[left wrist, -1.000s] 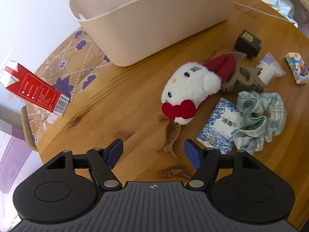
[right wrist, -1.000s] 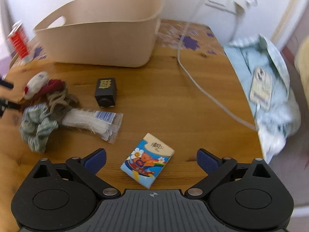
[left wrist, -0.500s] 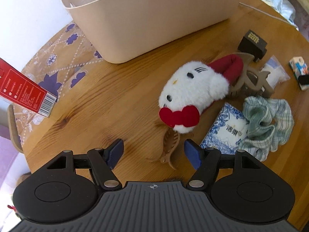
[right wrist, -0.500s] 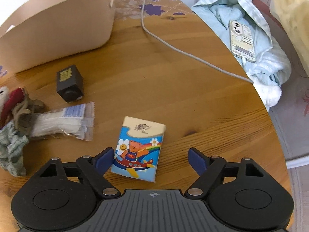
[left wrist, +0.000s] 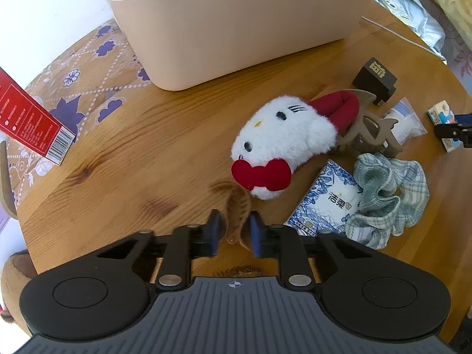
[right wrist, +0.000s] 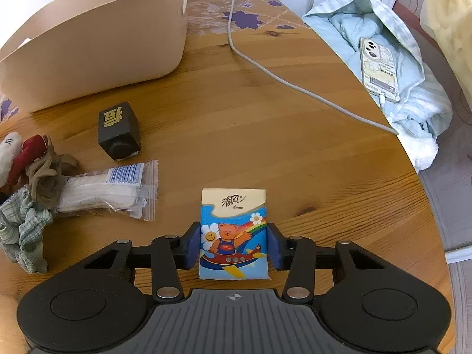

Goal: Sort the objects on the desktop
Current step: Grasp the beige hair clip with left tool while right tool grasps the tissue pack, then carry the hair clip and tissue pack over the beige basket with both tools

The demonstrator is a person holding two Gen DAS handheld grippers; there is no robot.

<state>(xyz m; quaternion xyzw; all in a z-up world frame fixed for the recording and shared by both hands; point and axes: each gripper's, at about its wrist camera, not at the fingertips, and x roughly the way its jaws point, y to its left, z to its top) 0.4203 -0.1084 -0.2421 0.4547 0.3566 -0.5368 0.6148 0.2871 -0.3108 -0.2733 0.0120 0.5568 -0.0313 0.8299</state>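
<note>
Both fingers closed; wooden table (right wrist: 265, 135) meets white wall (left wrist: 44, 14).

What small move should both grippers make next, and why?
Probably lift both straight up, then carry toward the beige bin. The left gripper has just closed on the brown hair claw; the right gripper has just closed on the bear tissue pack. Both items still lie on the table.
</note>
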